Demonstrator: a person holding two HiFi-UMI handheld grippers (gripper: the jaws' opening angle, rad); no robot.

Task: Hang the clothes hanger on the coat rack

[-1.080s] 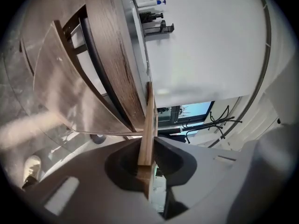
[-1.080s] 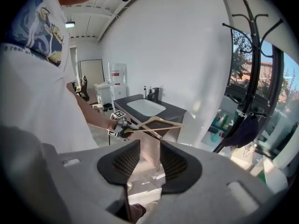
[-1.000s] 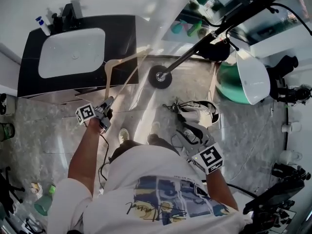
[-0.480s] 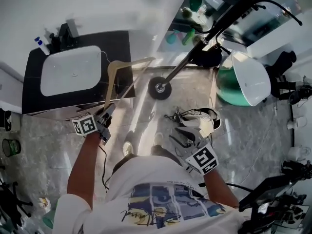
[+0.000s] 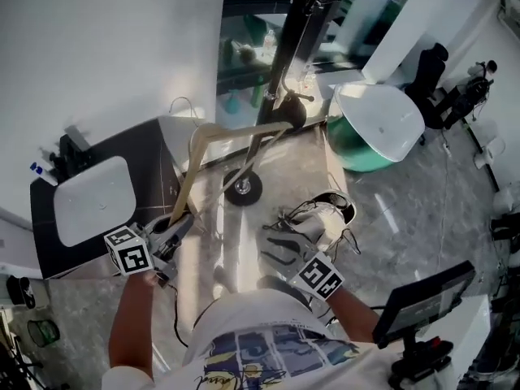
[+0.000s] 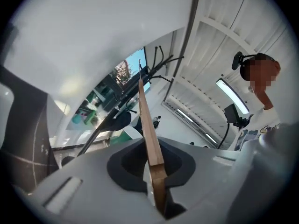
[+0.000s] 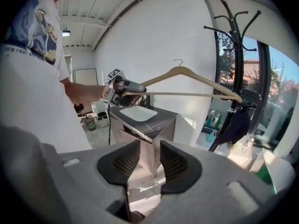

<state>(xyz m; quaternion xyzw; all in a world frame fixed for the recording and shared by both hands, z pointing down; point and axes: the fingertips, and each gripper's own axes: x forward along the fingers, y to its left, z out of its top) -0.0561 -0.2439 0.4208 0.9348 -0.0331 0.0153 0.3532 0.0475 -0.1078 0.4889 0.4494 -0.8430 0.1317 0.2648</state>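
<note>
Pale wooden clothes hanger (image 7: 183,71) with a thin wire hook on top and a straight lower bar, raised in the air about level, hook upward. One end pinched in the left gripper (image 7: 139,87), jaws just drawn tighter on the wood, the other end close by the pole of the coat rack (image 7: 239,55). Black, slim rack upright on a round base on the floor (image 5: 390,210), curved hooks branching at its top, none carrying the hanger

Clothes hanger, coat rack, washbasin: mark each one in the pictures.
clothes hanger (image 7: 181,70): right gripper view, wooden top just under the hook.
coat rack (image 7: 238,64): right gripper view, middle of its black pole.
washbasin (image 5: 89,200): head view, bare white bowl.
</note>
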